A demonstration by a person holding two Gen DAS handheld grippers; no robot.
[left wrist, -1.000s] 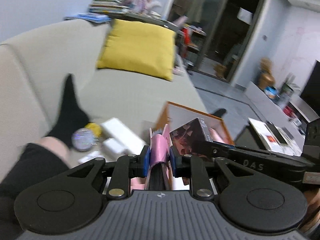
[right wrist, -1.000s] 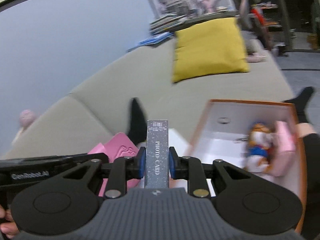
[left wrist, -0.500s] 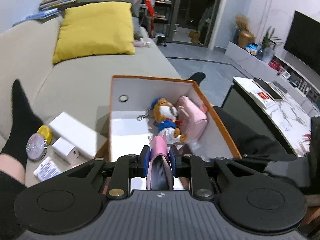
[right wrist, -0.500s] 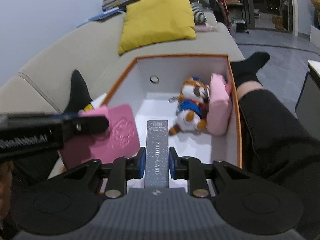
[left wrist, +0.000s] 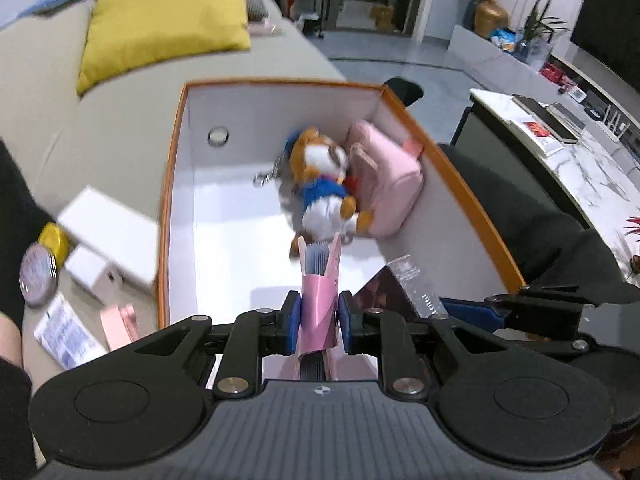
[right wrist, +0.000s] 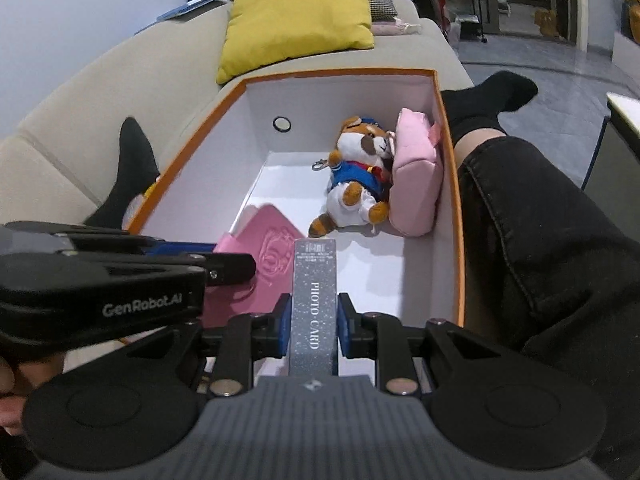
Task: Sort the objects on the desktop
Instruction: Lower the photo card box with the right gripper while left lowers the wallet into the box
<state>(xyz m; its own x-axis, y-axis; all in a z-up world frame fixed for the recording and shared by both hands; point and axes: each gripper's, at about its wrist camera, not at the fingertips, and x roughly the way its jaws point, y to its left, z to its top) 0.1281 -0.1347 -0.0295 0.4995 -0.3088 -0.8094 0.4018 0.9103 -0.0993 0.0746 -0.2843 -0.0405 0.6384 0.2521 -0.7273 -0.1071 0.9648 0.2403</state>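
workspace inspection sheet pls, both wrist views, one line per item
surface: beige sofa seat.
job's things: orange-rimmed box holds plush toy and pink pouch.
clutter: white boxes, round tin, packet lie left of the box.
grippers: left tool shut on pink card holder; right tool shut on photo card box.
cables: nothing seen.
surroundings: yellow cushion, person's legs.

Orange-rimmed white box (right wrist: 450, 152); pink pouch (right wrist: 416, 184); yellow cushion (right wrist: 296, 12).
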